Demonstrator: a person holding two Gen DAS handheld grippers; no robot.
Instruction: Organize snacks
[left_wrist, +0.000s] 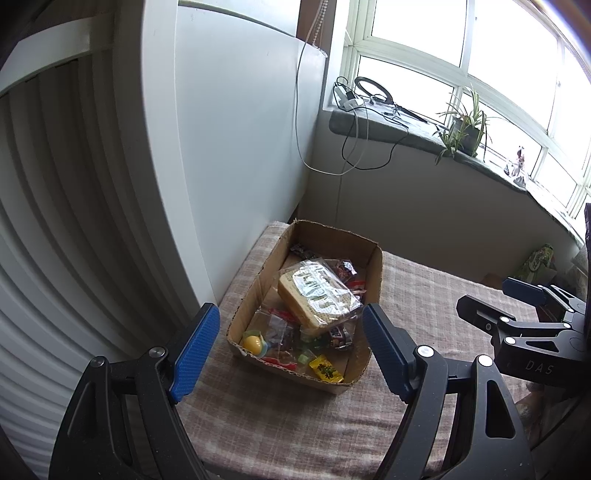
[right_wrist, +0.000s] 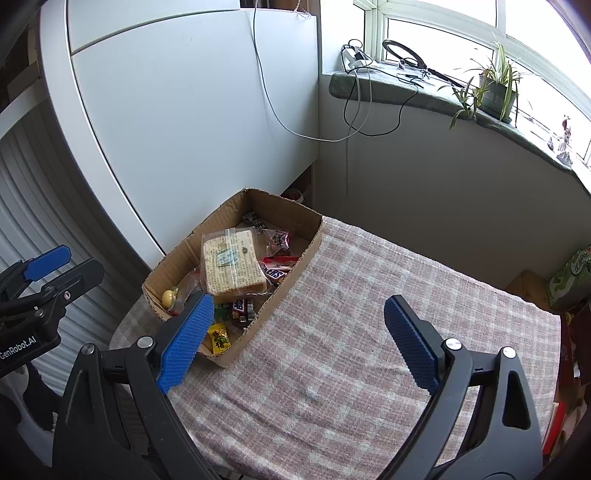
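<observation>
Your left hand-held gripper (left_wrist: 288, 349) and right hand-held gripper (right_wrist: 297, 341) both hang with fingers apart, holding nothing. Straight ahead of the left, the nearer one, a cardboard box (left_wrist: 246, 302) of snacks sits at the counter's (right_wrist: 351, 332) far left corner, long axis running away. A Snickers bar (right_wrist: 275, 273) shows.

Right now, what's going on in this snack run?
A person holds two grippers above a checked cloth. The left gripper and right gripper are both open and empty. The snacks, including a bagged bread slice, sit in the cardboard box. No loose snacks show on the cloth.
</observation>
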